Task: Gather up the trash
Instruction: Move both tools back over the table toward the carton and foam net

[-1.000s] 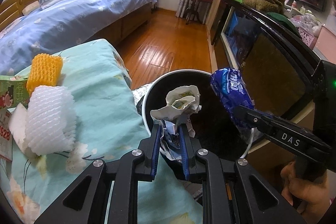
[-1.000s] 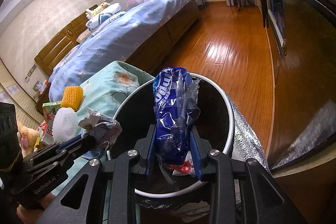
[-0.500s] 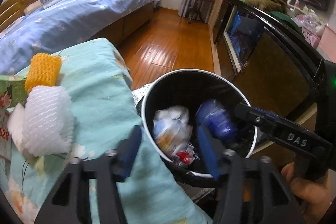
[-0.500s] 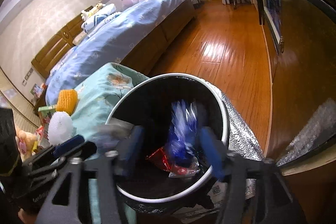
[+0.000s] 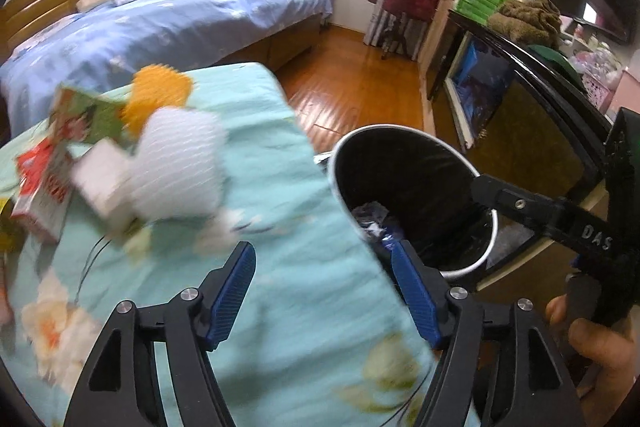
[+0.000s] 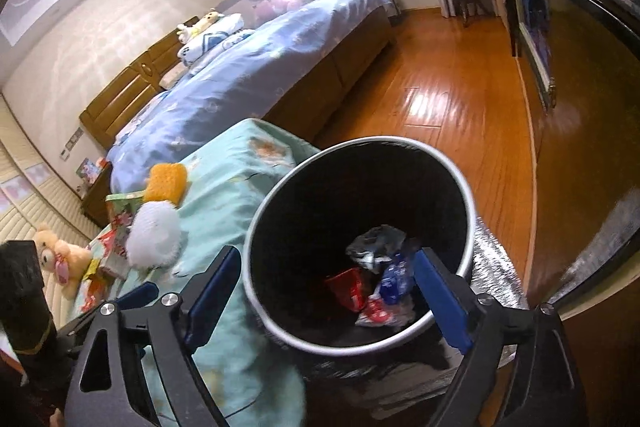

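Note:
A round black bin [image 6: 448, 167] with a pale rim stands beside a surface under a teal floral cloth [image 5: 280, 195]. At its bottom lie a blue wrapper [image 6: 394, 277], crumpled paper [image 6: 376, 239] and red wrappers [image 6: 352, 289]. My right gripper [image 6: 326, 267] hangs over the bin, jaws opening, nothing between them. My left gripper [image 5: 322, 267] is over the cloth's edge left of the bin [image 5: 416, 163], jaws opening and empty. On the cloth lie a white foam net [image 5: 176, 163], an orange foam net [image 5: 158, 97] and printed packets [image 5: 44, 183].
A bed with a blue cover [image 5: 168, 27] lies behind the cloth. Wooden floor [image 6: 448, 99] stretches past the bin. A dark glass-fronted cabinet [image 5: 532, 115] runs along the right. A hand [image 5: 596, 351] holds the right gripper's handle. A teddy bear [image 6: 60, 255] sits at far left.
Both grippers opened and let go: the crumpled paper and the blue wrapper fell into the bin. My left gripper then swung left, from over the bin to over the cloth.

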